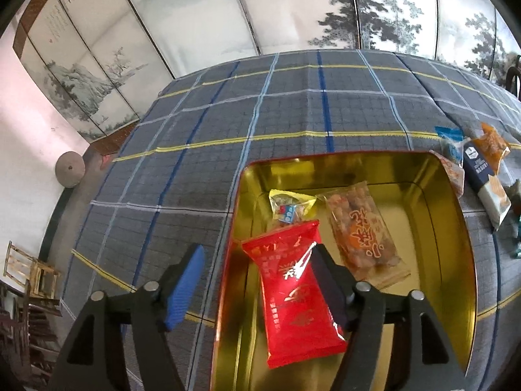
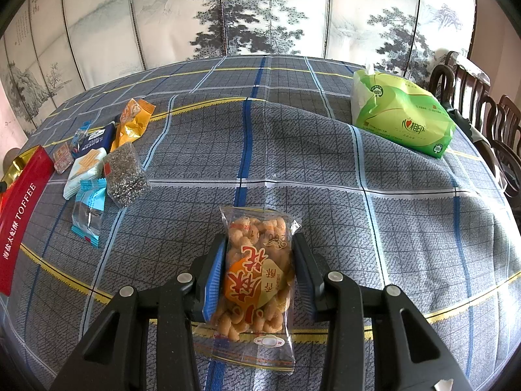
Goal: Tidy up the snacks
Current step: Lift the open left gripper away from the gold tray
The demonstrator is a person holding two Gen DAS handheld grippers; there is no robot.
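Observation:
In the left wrist view a tin, gold inside and red outside, stands on the plaid tablecloth. Inside it lie a small yellow packet, a clear packet with orange characters and a red packet. My left gripper hangs over the tin's near left corner. It is open: the red packet sits between the fingers, beside the right finger, with the blue left pad well apart from it. In the right wrist view my right gripper is shut on a clear packet of fried twists above the cloth.
Loose snacks lie left of the right gripper: an orange packet, a dark blue box, a seed bar, a light blue packet. The red tin wall is at far left. A green tissue pack and chairs are at right.

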